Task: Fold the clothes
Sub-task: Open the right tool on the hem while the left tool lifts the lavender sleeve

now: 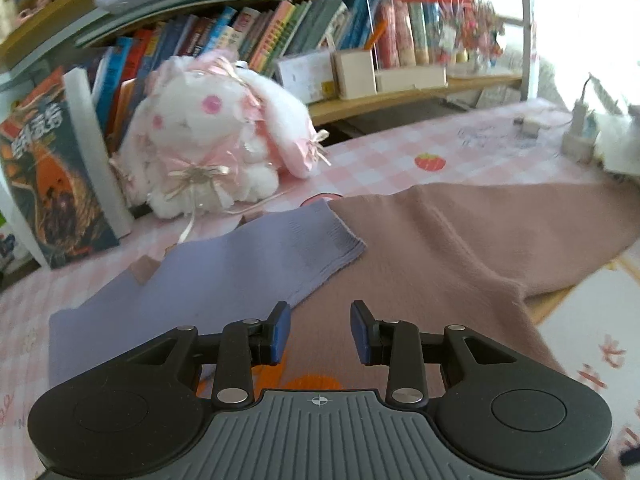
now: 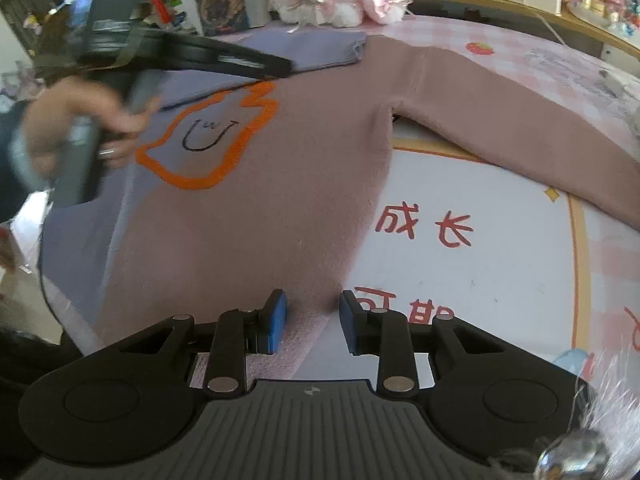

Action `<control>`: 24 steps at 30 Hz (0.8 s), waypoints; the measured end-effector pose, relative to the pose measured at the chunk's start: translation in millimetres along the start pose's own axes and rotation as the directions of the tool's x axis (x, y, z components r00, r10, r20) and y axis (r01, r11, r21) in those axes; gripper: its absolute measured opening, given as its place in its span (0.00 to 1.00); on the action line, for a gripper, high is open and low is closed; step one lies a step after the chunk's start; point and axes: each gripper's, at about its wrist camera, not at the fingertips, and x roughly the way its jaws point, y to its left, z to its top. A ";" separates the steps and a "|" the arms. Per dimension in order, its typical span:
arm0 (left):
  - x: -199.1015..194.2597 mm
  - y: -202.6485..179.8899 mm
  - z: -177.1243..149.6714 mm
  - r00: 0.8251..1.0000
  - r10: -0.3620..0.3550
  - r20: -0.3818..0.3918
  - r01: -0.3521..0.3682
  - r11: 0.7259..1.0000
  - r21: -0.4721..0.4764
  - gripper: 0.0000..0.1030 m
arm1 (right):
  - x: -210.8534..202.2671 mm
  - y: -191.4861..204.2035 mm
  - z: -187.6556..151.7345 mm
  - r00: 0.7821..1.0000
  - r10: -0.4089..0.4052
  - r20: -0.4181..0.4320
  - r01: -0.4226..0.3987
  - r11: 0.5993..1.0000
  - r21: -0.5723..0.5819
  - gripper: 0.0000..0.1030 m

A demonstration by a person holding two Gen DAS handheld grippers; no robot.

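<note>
A sweater lies flat on the table, dusty pink (image 2: 280, 200) on one half and lavender (image 1: 224, 276) on the other, with an orange outline drawing (image 2: 208, 136) on the chest. Its lavender sleeve is folded across the body with the cuff (image 1: 340, 240) on the pink part. The pink sleeve (image 2: 520, 120) stretches out to the right. My left gripper (image 1: 320, 332) is open and empty just above the chest; it also shows in the right wrist view (image 2: 276, 68), held by a hand. My right gripper (image 2: 312, 322) is open, straddling the sweater's bottom right hem corner.
A white and pink plush rabbit (image 1: 216, 132) sits at the back of the table beside upright books (image 1: 52, 176). A shelf of books (image 1: 320, 28) runs behind. The pink checked tablecloth (image 1: 400, 160) has a white mat with red characters (image 2: 460, 248). Small items (image 1: 580, 132) stand far right.
</note>
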 end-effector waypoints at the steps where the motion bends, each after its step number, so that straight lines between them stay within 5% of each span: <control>1: 4.2 -4.2 0.7 1.000 0.017 -0.002 -0.017 1.000 0.017 0.32 | 0.5 -1.1 0.9 1.000 0.011 -0.001 -0.011 1.000 -0.007 0.27; 9: 26.6 -29.8 5.7 0.998 0.066 0.020 -0.068 0.987 0.146 0.32 | 1.1 -12.2 2.5 0.997 0.082 0.009 -0.081 0.997 -0.013 0.27; 18: 55.0 -41.7 29.6 0.995 0.088 0.048 -0.095 0.982 0.165 0.32 | 0.0 -19.5 3.1 0.994 0.107 0.009 -0.107 0.994 0.025 0.23; 20: 59.7 -42.5 32.3 0.995 0.089 0.046 -0.095 0.982 0.164 0.25 | -0.1 -18.0 3.2 0.995 0.097 0.008 -0.097 0.995 0.029 0.23; 22: 62.2 -38.5 32.6 0.996 0.080 0.035 -0.084 0.986 0.147 0.05 | -0.2 -14.7 2.8 0.997 0.079 0.010 -0.079 0.996 0.030 0.23; 24: 55.6 -26.2 28.5 0.996 0.074 0.052 -0.079 0.992 0.099 0.05 | -0.2 -11.2 2.0 0.998 0.056 0.014 -0.057 0.998 0.031 0.23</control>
